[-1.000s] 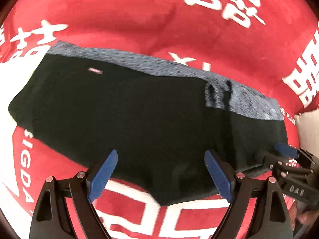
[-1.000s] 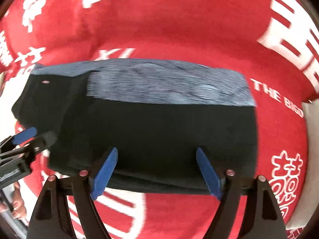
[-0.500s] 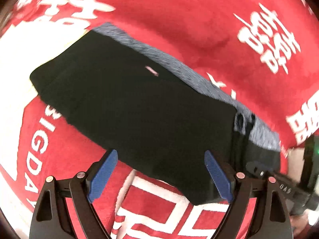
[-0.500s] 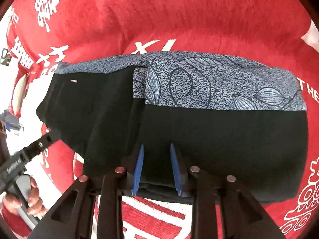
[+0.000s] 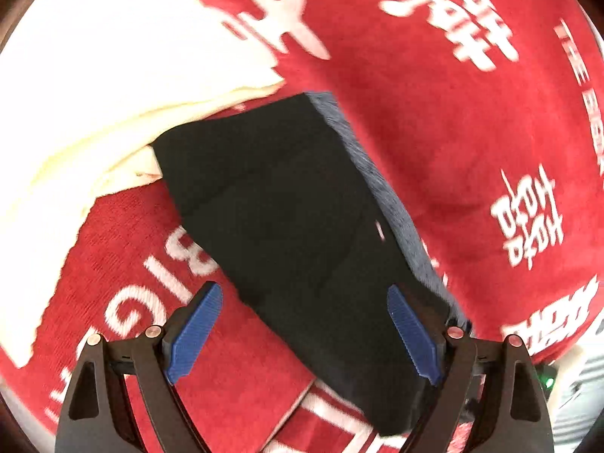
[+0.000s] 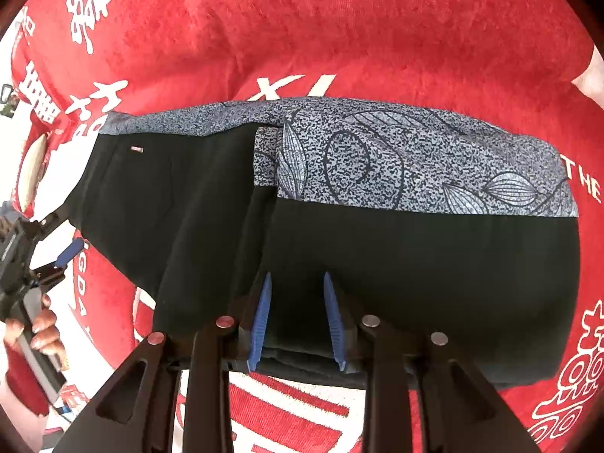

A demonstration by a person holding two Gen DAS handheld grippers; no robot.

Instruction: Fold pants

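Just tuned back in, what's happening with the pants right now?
A person is folding black pants with a grey patterned side panel on a red blanket. The right hand-held gripper has just been closing and now pinches the near edge of the folded fabric. The left hand-held gripper hangs open over the far end of the pants, gripping nothing. A white cloth lies beside that end.

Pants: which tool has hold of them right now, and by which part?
The right tool, whose jaws have just been closing, pinches the black pants at their near folded edge. The left tool is open over the other end, holding nothing.
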